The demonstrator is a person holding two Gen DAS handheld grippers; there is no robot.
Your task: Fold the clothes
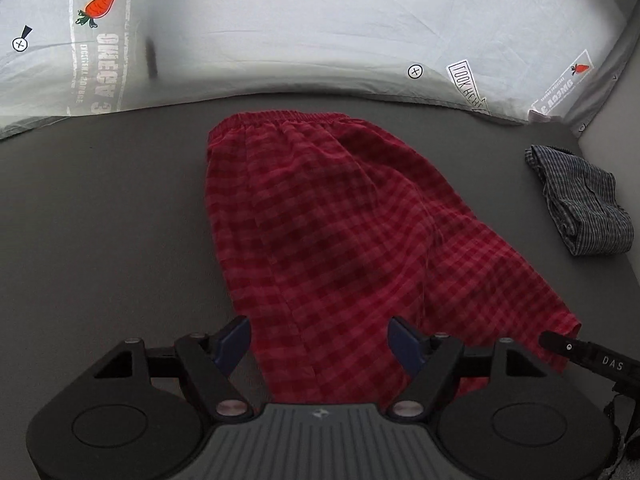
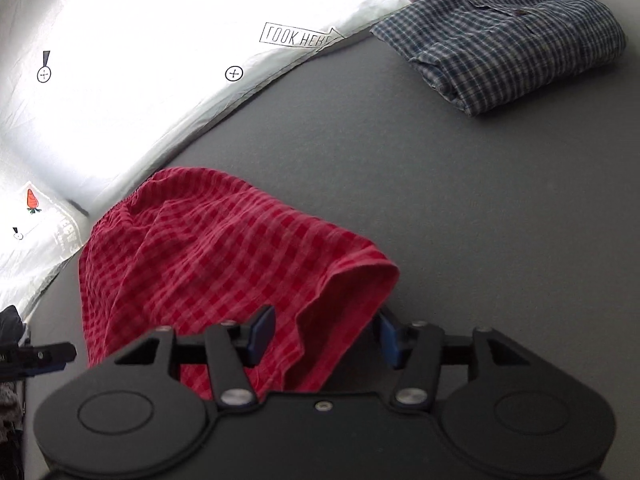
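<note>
Red checked shorts [image 1: 320, 220] lie on the dark grey surface [image 1: 100, 220], elastic waistband at the far end. My left gripper [image 1: 320, 344] is open, its blue pads either side of the near leg hem. In the right wrist view the shorts [image 2: 208, 252] lie rumpled, and my right gripper [image 2: 324, 338] is open with the other leg hem lying between its pads. The tip of the right gripper shows at the right edge of the left wrist view [image 1: 580, 354]. The left gripper's tip shows at the left edge of the right wrist view [image 2: 44, 354].
A folded blue checked shirt [image 2: 508, 36] lies at the far right of the surface, also in the left wrist view [image 1: 580, 200]. A white printed sheet [image 1: 320, 28] with carrot pictures and "LOOK HERE" label borders the far edge. Dark clothing [image 2: 10, 320] sits at the left edge.
</note>
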